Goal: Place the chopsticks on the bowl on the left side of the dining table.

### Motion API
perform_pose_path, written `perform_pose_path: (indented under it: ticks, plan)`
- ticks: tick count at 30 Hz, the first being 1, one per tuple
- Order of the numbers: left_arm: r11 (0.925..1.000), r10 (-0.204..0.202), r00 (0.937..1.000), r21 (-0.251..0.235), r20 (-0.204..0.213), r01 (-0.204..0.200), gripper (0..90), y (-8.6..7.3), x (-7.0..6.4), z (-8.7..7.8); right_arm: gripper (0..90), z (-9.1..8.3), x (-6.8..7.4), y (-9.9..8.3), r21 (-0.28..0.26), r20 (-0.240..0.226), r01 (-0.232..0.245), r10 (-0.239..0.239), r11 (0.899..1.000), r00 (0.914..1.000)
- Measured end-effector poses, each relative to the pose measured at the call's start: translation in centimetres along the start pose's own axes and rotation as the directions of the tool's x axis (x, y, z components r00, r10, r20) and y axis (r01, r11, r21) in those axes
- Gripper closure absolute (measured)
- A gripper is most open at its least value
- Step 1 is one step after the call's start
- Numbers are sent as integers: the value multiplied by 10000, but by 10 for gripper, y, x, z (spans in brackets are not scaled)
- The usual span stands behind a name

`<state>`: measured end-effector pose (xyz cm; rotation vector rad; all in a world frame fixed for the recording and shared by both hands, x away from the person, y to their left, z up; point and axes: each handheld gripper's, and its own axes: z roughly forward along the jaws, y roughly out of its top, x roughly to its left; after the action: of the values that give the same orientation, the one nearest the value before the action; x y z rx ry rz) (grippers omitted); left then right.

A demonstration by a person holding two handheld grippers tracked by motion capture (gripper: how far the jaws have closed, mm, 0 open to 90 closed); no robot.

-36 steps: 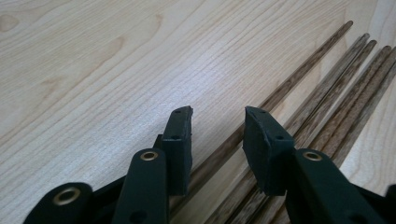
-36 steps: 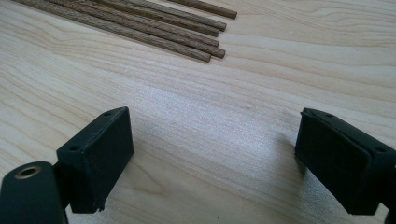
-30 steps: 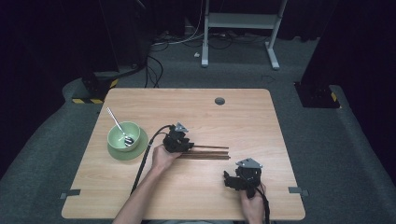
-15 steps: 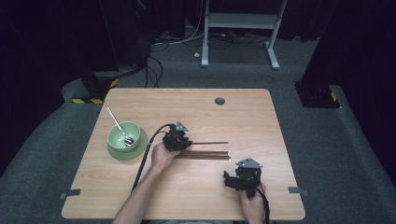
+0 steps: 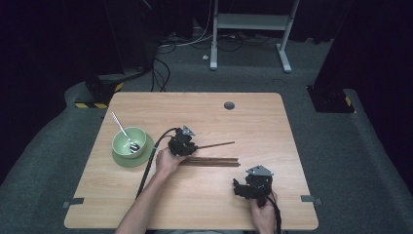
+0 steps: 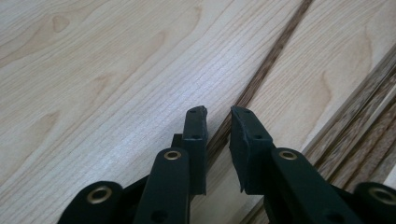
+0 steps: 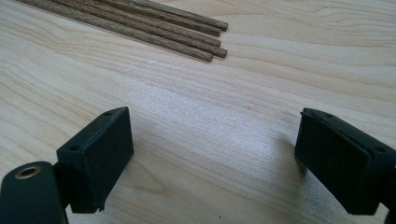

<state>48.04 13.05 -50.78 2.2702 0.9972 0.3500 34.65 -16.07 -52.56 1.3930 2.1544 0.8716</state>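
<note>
1. My left gripper (image 5: 187,142) is closed narrow on one thin brown wooden chopstick (image 5: 216,145), lifted off the table.
2. The remaining dark wooden chopsticks (image 5: 214,161) lie at 5 o'clock of it.
3. My right gripper (image 5: 242,187) is wide, holding nothing.

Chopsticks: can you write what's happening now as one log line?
left hand-held gripper shut on single chopstick | right hand-held gripper open | chopstick bundle on table

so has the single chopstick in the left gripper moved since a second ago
Yes. The single chopstick has swung away from the chopstick bundle; its far tip now points higher, toward the table's grommet hole, gripped by the left gripper.
</note>
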Motion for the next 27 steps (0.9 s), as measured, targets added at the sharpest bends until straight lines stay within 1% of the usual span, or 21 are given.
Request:
perform_pose_path:
  ticks: [2, 4, 7, 8, 9, 15, 16, 19, 21, 27]
  plan:
    - [10000, -27, 10000, 45, -10, 27, 761, -1, 3, -1, 110, 0, 0, 0, 1, -5, 1, -1, 10000, 10000]
    - [9998, -187, 9998, 31, -43, 187, 762, -3, 7, -3, 110, 0, 0, 0, 0, -7, 10, -10, 10000, 10000]
    - [9998, -201, 9997, 39, -147, 202, 763, -4, 10, -4, 110, 0, 0, 0, 2, -10, 10, -10, 10000, 10000]
    - [9995, -311, 9994, 48, -165, 312, 764, -5, 13, -5, 110, 0, 0, 0, -2, -7, 12, -12, 10000, 10000]
    - [9995, -302, 9994, 76, -144, 303, 766, -6, 14, -6, 110, 0, 0, 0, 3, -8, 3, -3, 10000, 10000]
    - [9994, -350, 9992, 77, -197, 352, 772, -8, 18, -8, 110, 0, 0, 0, 7, -9, 3, -3, 10000, 10000]
    - [9990, -450, 9988, 15, -190, 451, 773, -9, 18, -8, 110, 0, 0, 0, 5, -10, 7, -7, 10000, 10000]
    - [9988, -479, 9987, 62, -175, 480, 775, -9, 20, -8, 109, 0, 0, 0, 5, -8, 9, -9, 10000, 10000]
    - [9984, -557, 9981, 60, -244, 559, 780, -11, 22, -10, 110, 0, 0, 0, 6, -11, 7, -7, 10000, 10000]
    - [9984, -569, 9978, 52, -333, 571, 784, -13, 24, -11, 110, 0, 0, 0, 6, -10, 7, -7, 10000, 10000]
